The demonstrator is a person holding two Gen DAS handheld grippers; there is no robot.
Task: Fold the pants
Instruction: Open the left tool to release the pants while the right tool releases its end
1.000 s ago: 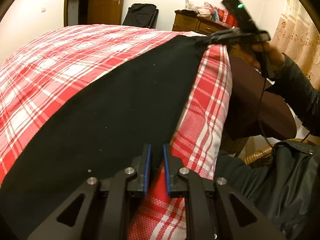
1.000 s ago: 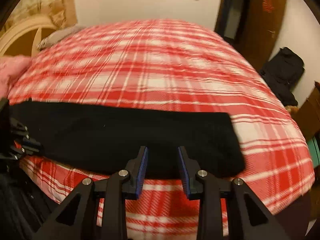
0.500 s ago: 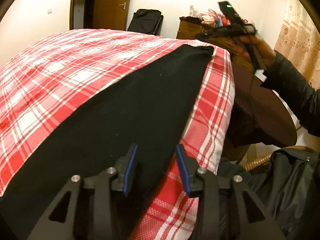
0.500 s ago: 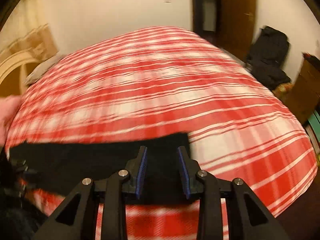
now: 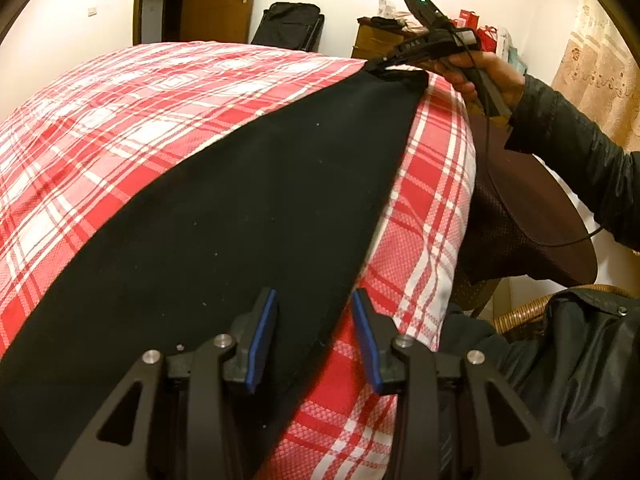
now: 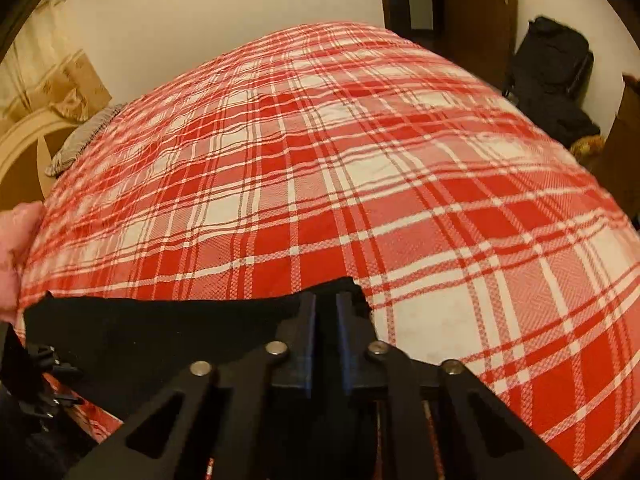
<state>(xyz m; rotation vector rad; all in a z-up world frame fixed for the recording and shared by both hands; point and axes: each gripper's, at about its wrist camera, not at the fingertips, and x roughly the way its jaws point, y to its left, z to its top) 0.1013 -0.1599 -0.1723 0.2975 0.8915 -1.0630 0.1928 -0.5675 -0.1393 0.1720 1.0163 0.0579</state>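
Observation:
The black pants (image 5: 240,216) lie as a long folded strip along the near edge of a red plaid bed. My left gripper (image 5: 314,334) is open, its blue pads just above one end of the strip, holding nothing. My right gripper (image 6: 326,320) is shut on the far end of the pants (image 6: 160,336), with black cloth pinched between its blue pads. In the left wrist view the right gripper (image 5: 384,62) shows at the top, at the strip's far end, which is lifted slightly.
The red plaid bedspread (image 6: 320,160) covers the whole bed. A dark round table (image 5: 532,216) and a wicker chair with a black jacket (image 5: 576,360) stand beside the bed. A dresser (image 5: 376,40) and black bag (image 5: 292,28) are at the far wall.
My left gripper opened and let go of the pants' end. My right gripper moved onto the other end and shut on it.

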